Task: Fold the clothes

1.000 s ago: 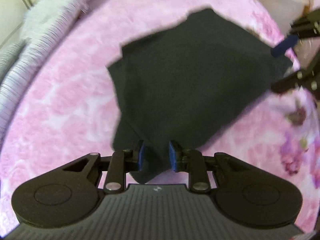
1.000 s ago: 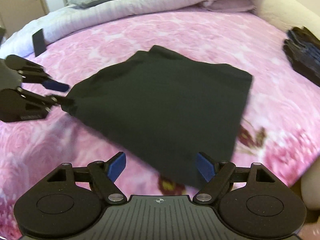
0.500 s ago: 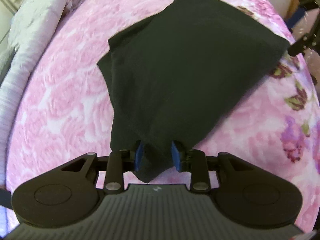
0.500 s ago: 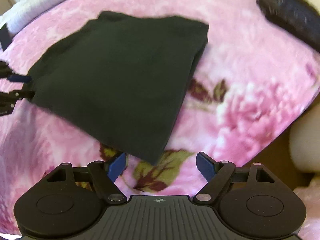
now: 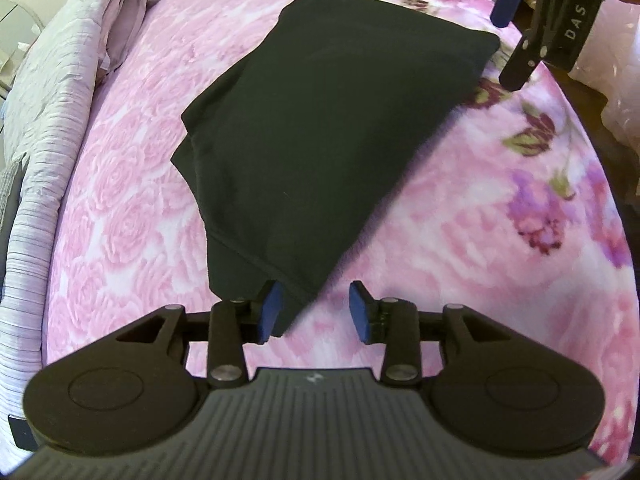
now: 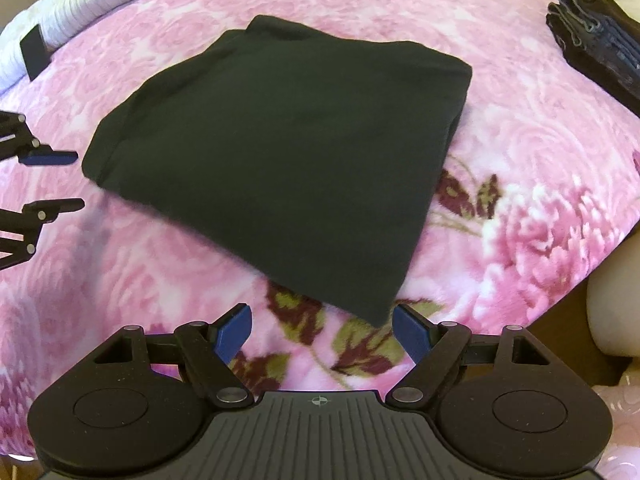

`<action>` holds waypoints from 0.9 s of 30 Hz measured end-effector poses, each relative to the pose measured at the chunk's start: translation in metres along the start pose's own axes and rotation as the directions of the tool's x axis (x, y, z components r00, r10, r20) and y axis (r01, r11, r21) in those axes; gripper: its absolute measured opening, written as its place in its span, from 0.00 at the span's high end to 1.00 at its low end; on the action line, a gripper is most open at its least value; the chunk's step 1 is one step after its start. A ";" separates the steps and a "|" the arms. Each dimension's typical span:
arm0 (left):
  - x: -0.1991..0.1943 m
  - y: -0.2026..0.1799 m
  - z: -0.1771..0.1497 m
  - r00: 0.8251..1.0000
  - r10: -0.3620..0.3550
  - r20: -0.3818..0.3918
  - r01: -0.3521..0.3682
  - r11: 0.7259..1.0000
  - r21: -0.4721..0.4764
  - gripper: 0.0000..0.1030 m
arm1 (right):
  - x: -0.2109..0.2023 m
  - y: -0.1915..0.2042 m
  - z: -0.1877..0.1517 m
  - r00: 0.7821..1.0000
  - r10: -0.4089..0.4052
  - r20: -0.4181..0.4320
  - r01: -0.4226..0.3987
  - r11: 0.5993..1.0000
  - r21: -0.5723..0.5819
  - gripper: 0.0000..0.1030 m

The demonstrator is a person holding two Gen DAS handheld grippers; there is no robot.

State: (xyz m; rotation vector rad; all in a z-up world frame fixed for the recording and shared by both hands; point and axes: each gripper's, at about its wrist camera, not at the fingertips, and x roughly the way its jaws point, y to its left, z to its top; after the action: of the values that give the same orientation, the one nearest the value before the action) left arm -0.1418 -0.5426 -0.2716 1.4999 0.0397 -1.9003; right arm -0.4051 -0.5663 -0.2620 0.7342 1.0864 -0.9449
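A black folded garment (image 5: 320, 132) lies flat on the pink floral bedspread (image 5: 460, 240); it also shows in the right wrist view (image 6: 288, 152). My left gripper (image 5: 314, 310) is open, with the garment's near corner lying by its left pad. My right gripper (image 6: 322, 330) is open and empty just in front of the garment's near corner. The right gripper (image 5: 520, 28) shows at the top right of the left wrist view, beside the garment's far corner. The left gripper (image 6: 56, 180) shows at the left edge of the right wrist view, beside the garment.
A stack of dark folded clothes (image 6: 596, 40) sits at the far right of the bed. A rolled grey-lilac quilt (image 5: 52, 120) lies along the bed's far side. The bed's edge (image 6: 580, 280) drops off at the right, next to a white object (image 6: 616, 312).
My left gripper has opened and let go of the garment's corner. The garment has settled flat on the bed. My right gripper stayed open and has drawn closer to the garment's corner.
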 end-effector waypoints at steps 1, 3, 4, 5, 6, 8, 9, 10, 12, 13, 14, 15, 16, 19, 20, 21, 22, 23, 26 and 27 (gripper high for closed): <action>0.000 -0.002 -0.001 1.000 0.001 0.004 -0.001 1.000 0.008 0.67 | 0.001 0.001 -0.001 1.000 -0.003 -0.001 0.003 1.000 -0.002 0.22; -0.001 -0.005 -0.002 1.000 0.004 0.011 -0.004 1.000 0.025 0.67 | 0.002 0.002 -0.003 1.000 -0.009 -0.003 0.009 1.000 -0.006 0.22; -0.001 -0.006 -0.002 1.000 0.004 0.014 -0.005 0.999 0.033 0.67 | 0.002 0.003 -0.003 1.000 -0.012 -0.004 0.012 1.000 -0.007 0.22; 0.000 -0.008 -0.002 1.000 0.005 0.018 -0.006 0.999 0.041 0.67 | 0.003 0.003 -0.004 1.000 -0.014 -0.005 0.014 1.000 -0.008 0.22; 0.001 -0.009 -0.002 1.000 0.005 0.022 -0.006 0.999 0.049 0.66 | 0.003 0.003 -0.005 1.000 -0.017 -0.005 0.017 1.000 -0.007 0.22; 0.004 -0.011 -0.002 0.999 0.006 0.033 -0.008 0.998 0.070 0.66 | 0.003 0.004 -0.006 1.000 -0.025 -0.003 0.025 1.000 -0.003 0.22; 0.007 -0.012 -0.002 0.999 0.009 0.042 -0.012 0.997 0.082 0.65 | 0.003 0.004 -0.007 1.000 -0.028 -0.003 0.028 1.000 -0.002 0.22; 0.010 -0.012 -0.001 0.999 0.012 0.051 -0.016 0.995 0.094 0.65 | 0.003 0.005 -0.007 1.000 -0.030 -0.002 0.030 1.000 -0.002 0.22; 0.016 -0.016 -0.001 0.997 0.018 0.071 -0.027 0.991 0.130 0.64 | 0.004 0.007 -0.007 0.999 -0.033 0.001 0.033 0.999 -0.007 0.22; 0.018 -0.018 -0.002 0.996 0.022 0.082 -0.034 0.988 0.153 0.64 | 0.004 0.010 -0.008 0.999 -0.044 0.015 0.045 0.998 -0.036 0.22; 0.021 -0.021 -0.002 0.995 0.025 0.093 -0.041 0.984 0.175 0.64 | 0.004 0.014 -0.008 0.998 -0.056 0.030 0.058 0.996 -0.069 0.22; 0.024 -0.024 -0.002 0.994 0.029 0.104 -0.049 0.979 0.198 0.64 | 0.004 0.018 -0.008 0.997 -0.068 0.045 0.072 0.992 -0.102 0.22; 0.027 -0.028 -0.002 0.993 0.031 0.118 -0.057 0.973 0.222 0.64 | 0.004 0.022 -0.009 0.995 -0.079 0.061 0.087 0.987 -0.134 0.22; 0.034 -0.039 -0.001 0.987 0.031 0.158 -0.076 0.955 0.287 0.63 | 0.010 0.043 -0.015 0.984 -0.121 0.128 0.154 0.942 -0.298 0.22; 0.036 -0.043 -0.001 0.985 0.031 0.171 -0.082 0.949 0.304 0.61 | 0.012 0.051 -0.017 0.980 -0.132 0.152 0.178 0.919 -0.351 0.22; 0.039 -0.046 0.000 0.983 0.032 0.181 -0.089 0.946 0.312 0.59 | 0.015 0.058 -0.020 0.974 -0.142 0.176 0.203 0.893 -0.402 0.22; 0.041 -0.049 0.001 0.981 0.034 0.191 -0.096 0.942 0.321 0.57 | 0.017 0.065 -0.022 0.968 -0.150 0.201 0.227 0.863 -0.451 0.22; 0.044 -0.052 0.003 0.979 0.040 0.201 -0.106 0.938 0.330 0.56 | 0.020 0.070 -0.024 0.964 -0.154 0.218 0.244 0.842 -0.481 0.22; 0.051 -0.058 0.008 0.972 0.057 0.228 -0.136 0.927 0.349 0.55 | 0.028 0.082 -0.028 0.952 -0.156 0.265 0.283 0.783 -0.554 0.22; 0.053 -0.058 0.010 0.971 0.058 0.233 -0.139 0.927 0.349 0.55 | 0.030 0.084 -0.029 0.950 -0.151 0.275 0.287 0.773 -0.566 0.22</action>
State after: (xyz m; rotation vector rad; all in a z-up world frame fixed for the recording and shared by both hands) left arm -0.1852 -0.5300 -0.3360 1.4795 -0.5061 -2.0563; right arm -0.3359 -0.5136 -0.2955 -0.0288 1.2056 -0.7814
